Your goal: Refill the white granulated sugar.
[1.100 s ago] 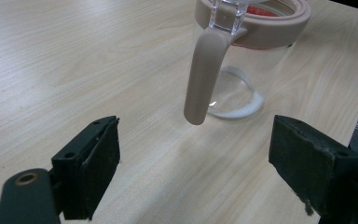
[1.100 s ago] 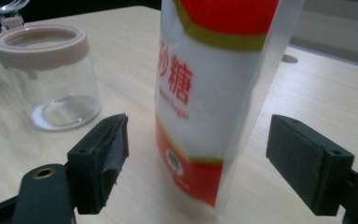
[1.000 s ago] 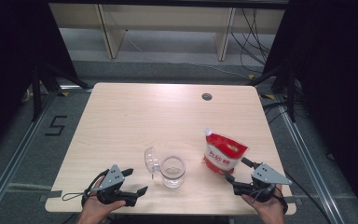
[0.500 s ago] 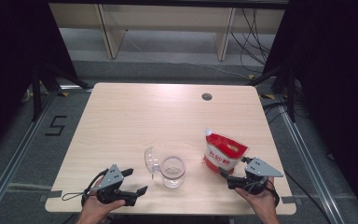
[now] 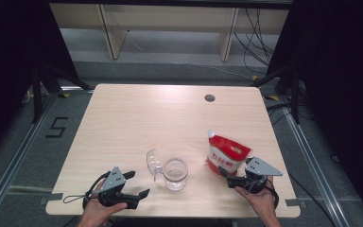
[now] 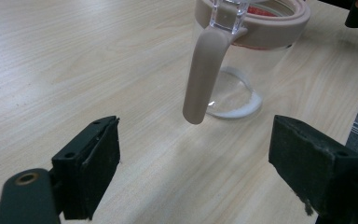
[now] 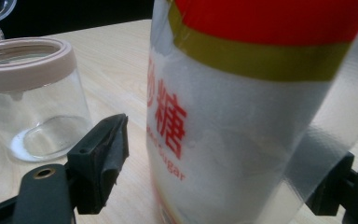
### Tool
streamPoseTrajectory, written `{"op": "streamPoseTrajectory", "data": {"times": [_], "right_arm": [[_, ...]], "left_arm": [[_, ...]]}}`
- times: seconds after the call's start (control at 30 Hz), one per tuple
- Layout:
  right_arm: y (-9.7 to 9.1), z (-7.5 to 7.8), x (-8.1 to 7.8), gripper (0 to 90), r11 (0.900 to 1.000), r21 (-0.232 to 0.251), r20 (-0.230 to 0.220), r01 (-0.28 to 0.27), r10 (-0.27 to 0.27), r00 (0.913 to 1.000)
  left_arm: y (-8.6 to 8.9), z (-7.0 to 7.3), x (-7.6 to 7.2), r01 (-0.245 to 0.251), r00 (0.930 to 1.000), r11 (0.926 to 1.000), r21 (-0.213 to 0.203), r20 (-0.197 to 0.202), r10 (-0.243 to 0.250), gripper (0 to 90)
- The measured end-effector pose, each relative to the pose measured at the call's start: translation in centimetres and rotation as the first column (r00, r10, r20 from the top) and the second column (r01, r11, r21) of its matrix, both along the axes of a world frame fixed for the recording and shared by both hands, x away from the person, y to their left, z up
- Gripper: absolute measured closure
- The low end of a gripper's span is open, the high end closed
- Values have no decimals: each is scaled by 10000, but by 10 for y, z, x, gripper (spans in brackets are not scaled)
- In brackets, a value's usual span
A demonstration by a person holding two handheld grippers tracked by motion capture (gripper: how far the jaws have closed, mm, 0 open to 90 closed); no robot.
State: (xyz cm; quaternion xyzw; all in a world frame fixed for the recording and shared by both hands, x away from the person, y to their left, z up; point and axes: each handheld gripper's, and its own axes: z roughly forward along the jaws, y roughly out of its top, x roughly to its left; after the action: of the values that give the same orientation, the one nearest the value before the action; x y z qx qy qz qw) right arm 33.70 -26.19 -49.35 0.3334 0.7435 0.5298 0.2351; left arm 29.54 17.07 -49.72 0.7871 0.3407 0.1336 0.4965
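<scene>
Sugar bag (image 7: 242, 112) between right claw (image 7: 223, 172) jaws; lettering legible.

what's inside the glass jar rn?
The glass jar holds a thin white residue ringing its bottom; otherwise it looks empty, with its lid flipped open. The handle hides part of the inside in the left gripper view.

I work in a lab: a bare wooden table (image 5: 137, 123) on taped floor, black curtains (image 5: 331, 56), loose cables (image 5: 260, 28).
</scene>
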Motion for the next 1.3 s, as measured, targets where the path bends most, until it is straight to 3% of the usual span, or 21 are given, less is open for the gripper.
{"op": "streamPoseTrajectory", "data": {"times": [0.03, 0.13, 0.17, 0.23, 0.5, 0.53, 0.7, 0.8, 0.87, 0.93, 1.07, 1.13, 1.17, 1.2, 1.27, 1.3], "right_arm": [[-1, 0, 2, 218, 9999, -158, 194, -55, 58, 9998], [2, -2, 2, 219, 9997, -221, 4, 52, -52, 10000], [1, -2, 4, 220, 9994, -339, 239, 53, -45, 9997], [3, -2, 5, 221, 9996, -261, 65, -62, 63, 10000], [2, -5, 12, 229, 9998, -79, 434, -187, 190, 9989], [4, -6, 10, 229, 10000, 21, 175, -37, 37, 9998], [3, -8, 15, 236, 9997, -15, 648, -228, 229, 9976], [6, -9, 14, 238, 9993, 378, 630, 59, -82, 9980], [4, -9, 17, 241, 9996, 148, 810, -237, 224, 9965], [5, -9, 18, 243, 9990, 370, 710, -234, 207, 9973], [5, -10, 18, 244, 9993, 362, 685, -97, 72, 9976], [4, -11, 21, 244, 9977, 320, 627, -599, 578, 9964], [6, -12, 20, 244, 9991, 423, 826, -79, 44, 9966], [6, -12, 20, 245, 9990, 446, 710, -94, 62, 9975], [5, -12, 23, 245, 9992, 319, 950, -234, 203, 9953], [6, -12, 22, 245, 9987, 483, 789, -168, 130, 9968]], "left_arm": [[0, 0, 0, 5, 10000, 10000, 43, 14, -5, 162], [0, 0, 0, -5, 10000, 10000, 5, -8, 5, 162], [0, 0, 0, 12, 10000, 10000, 23, -35, -12, 162], [0, 0, 0, 14, 10000, 10000, 8, -29, -14, 162], [0, -1, 0, 9, 10000, 9999, 165, -32, -9, 162], [0, -1, 0, 39, 10000, 9999, 123, -53, -38, 162], [-1, -1, 0, 40, 10000, 9999, 123, -45, -39, 162], [-2, -2, 0, 25, 10000, 9999, 129, -54, -24, 162], [-2, -2, 0, 18, 10000, 9999, 135, -59, -18, 162], [-2, -2, 0, -2, 10000, 9999, 132, -49, 3, 162], [-1, -2, 0, 14, 10000, 9998, 204, -38, -13, 162], [-2, -2, 0, -25, 10000, 9999, 114, -68, 26, 162], [-2, -2, 0, -31, 10000, 9999, 113, -60, 32, 162], [-2, -2, 0, -2, 10000, 9999, 155, -15, 2, 162], [-2, -2, 0, -5, 10000, 9999, 149, -23, 5, 162], [-2, -2, 0, -1, 10000, 9999, 148, -22, 2, 162]]}}
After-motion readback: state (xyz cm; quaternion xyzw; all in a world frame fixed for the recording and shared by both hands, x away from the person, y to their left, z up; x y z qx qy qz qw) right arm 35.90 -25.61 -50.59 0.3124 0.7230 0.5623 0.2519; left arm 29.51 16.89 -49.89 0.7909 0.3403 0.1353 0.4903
